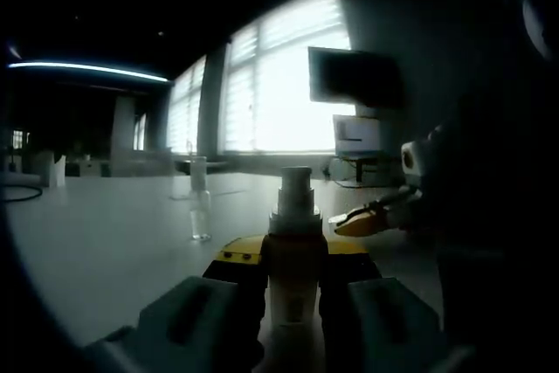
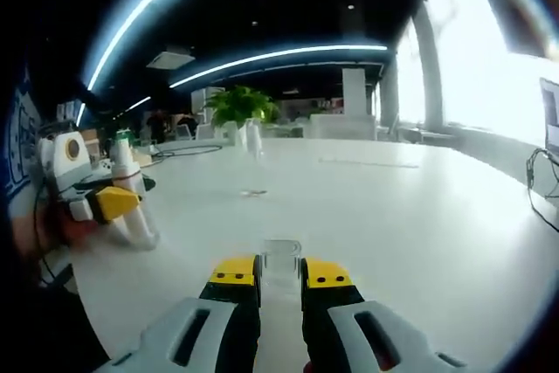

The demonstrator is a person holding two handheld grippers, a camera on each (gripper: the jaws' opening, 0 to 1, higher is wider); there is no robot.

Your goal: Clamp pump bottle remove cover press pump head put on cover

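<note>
One pump bottle (image 1: 295, 251) clamped in left tongs (image 1: 293, 279), one clear cover (image 2: 281, 261) pinched in right tongs (image 2: 281, 284). One small clear bottle (image 1: 200, 198) stands on white counter (image 1: 113, 242); dim office, bright windows (image 1: 279, 85).

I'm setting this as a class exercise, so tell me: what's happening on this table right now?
A person works with two tools. The left hand-held gripper clamps the pump bottle upright, its pump head bare. The right hand-held gripper holds the clear cover, already off. A second clear bottle stands further out on the white table.
</note>
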